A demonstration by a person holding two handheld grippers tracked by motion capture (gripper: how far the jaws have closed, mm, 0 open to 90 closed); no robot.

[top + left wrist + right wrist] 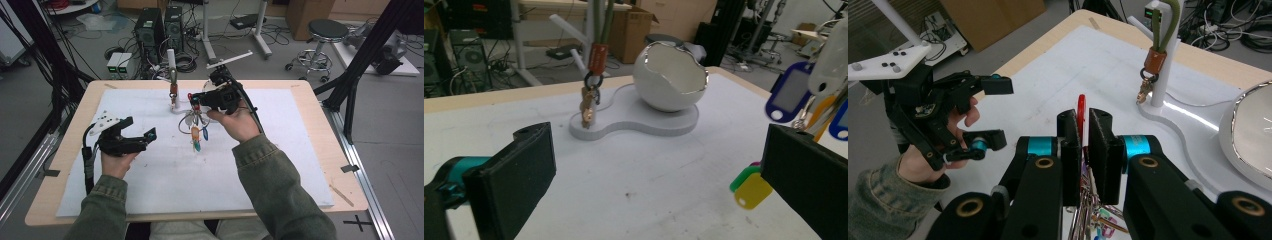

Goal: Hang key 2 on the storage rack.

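While your right gripper (1083, 145) clenches the red carabiner (1081, 111) of a key bunch (196, 131) whose coloured tags dangle above the white mat (150, 170) near the egg-shaped key stand (644, 107), your left gripper (139, 136) hovers spread wide, holding nothing.

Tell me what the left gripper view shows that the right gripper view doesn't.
Left gripper view: the white bowl with its whole jagged, silver-edged opening, seen between the left gripper's wide-apart jaws.
Right gripper view: the right gripper pinching a red piece, and beyond it a hand holding the left gripper.
Both: the brown fob hanging at the white post, the stand's white base and at least an edge of the bowl.
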